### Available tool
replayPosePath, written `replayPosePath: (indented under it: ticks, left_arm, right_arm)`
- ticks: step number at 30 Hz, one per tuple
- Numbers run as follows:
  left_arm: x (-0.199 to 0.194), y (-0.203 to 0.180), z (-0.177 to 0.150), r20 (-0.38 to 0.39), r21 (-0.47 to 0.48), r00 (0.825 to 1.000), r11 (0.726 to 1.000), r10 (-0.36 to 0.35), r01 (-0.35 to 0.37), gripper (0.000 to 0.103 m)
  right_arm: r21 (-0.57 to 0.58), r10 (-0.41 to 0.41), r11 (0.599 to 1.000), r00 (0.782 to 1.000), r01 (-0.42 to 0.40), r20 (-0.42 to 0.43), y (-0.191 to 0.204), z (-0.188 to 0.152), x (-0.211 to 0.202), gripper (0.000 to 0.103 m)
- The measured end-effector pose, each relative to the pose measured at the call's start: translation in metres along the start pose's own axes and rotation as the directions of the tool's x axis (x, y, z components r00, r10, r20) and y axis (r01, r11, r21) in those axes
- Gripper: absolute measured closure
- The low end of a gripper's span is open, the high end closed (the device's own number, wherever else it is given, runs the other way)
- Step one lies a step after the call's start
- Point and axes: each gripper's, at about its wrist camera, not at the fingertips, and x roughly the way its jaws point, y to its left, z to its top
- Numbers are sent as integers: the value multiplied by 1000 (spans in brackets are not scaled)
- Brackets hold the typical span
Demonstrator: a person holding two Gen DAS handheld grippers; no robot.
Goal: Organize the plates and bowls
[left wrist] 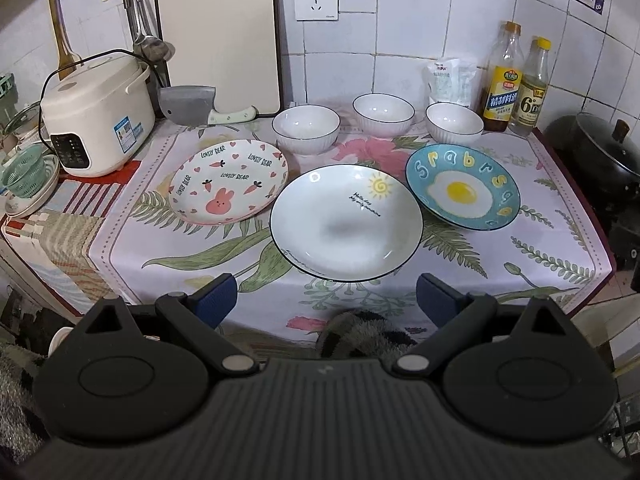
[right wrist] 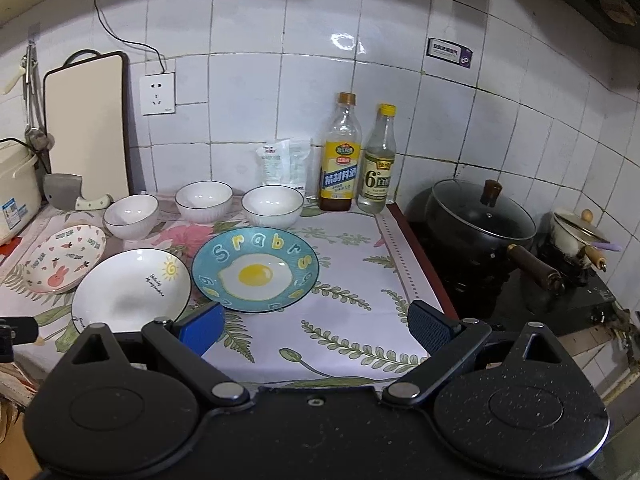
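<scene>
Three plates lie in a row on the floral cloth: a pink rabbit plate [left wrist: 229,181] [right wrist: 64,258] at the left, a white sun plate [left wrist: 346,221] [right wrist: 131,289] in the middle, a blue fried-egg plate [left wrist: 462,186] [right wrist: 255,269] at the right. Behind them stand three white ribbed bowls [left wrist: 306,128] [left wrist: 383,114] [left wrist: 454,125], also seen from the right wrist [right wrist: 131,215] [right wrist: 204,200] [right wrist: 273,206]. My left gripper [left wrist: 325,300] hangs open in front of the white plate, holding nothing. Near the front edge, my right gripper [right wrist: 316,330] is open and holds nothing, just before the egg plate.
A rice cooker [left wrist: 98,114], cleaver [left wrist: 192,106] and cutting board [left wrist: 218,36] stand at the back left. Two bottles [right wrist: 339,156] [right wrist: 378,162] and a bag [right wrist: 284,162] line the wall. A black lidded pot [right wrist: 480,220] and a small pan [right wrist: 574,236] sit on the stove at the right.
</scene>
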Motion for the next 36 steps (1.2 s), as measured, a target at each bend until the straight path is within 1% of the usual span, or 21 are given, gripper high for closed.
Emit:
replayPosePath:
  ticks: [5,11,14,19,21,24,25,27,28,31,34,36]
  left_arm:
    - [0,0,0,4,0,1000,1000,1,-1,6]
    - [0,4,0,-4,-15,1000,1000,-9,9,6]
    - [1,5,0,-4,-4,1000,1000,9,-9,6]
    - [2,9,4,-12,-2,1000,1000,16,-17,6]
    - [3,8,6,-28,6,1000,1000,14,-14,6]
    - [5,8,16,-52,-22,998,1000,-21,19,6]
    - [4,6,22,-49,-28,999,999,-22,21,6]
    - [2,2,35,-17,-53,1000,999,-16,15,7]
    - [1,0,41,-2,-61,1000,998,-18,17,7]
    - [3,-13,61,22,-68,998,996,-52,54,8]
    - [14,-32,79,10,-83,990,986,-143,143,9]
    - [25,-47,85,-1,-97,984,979,-181,180,9]
  right_arm:
    - [8,-10,1000,1000,9,15,0,1,-2,3]
    - [11,-3,1000,1000,3,11,-1,0,-2,3]
    - [7,4,1000,1000,-4,6,0,-1,-1,3]
    - [2,24,1000,1000,-24,8,-1,-1,2,3]
    - [-8,31,1000,999,-30,16,-2,-1,2,3]
    - [-55,63,997,997,-60,53,-2,2,4,3]
    - [-79,77,994,994,-71,80,-3,3,5,3]
    - [-133,95,988,984,-75,152,-4,7,7,3]
    - [-146,102,986,981,-78,167,-6,10,10,3]
    - [-158,144,981,964,-111,221,-13,20,19,3]
    - [-162,180,977,948,-141,262,-21,25,35,3]
    - [-160,202,974,941,-162,273,-26,25,48,3]
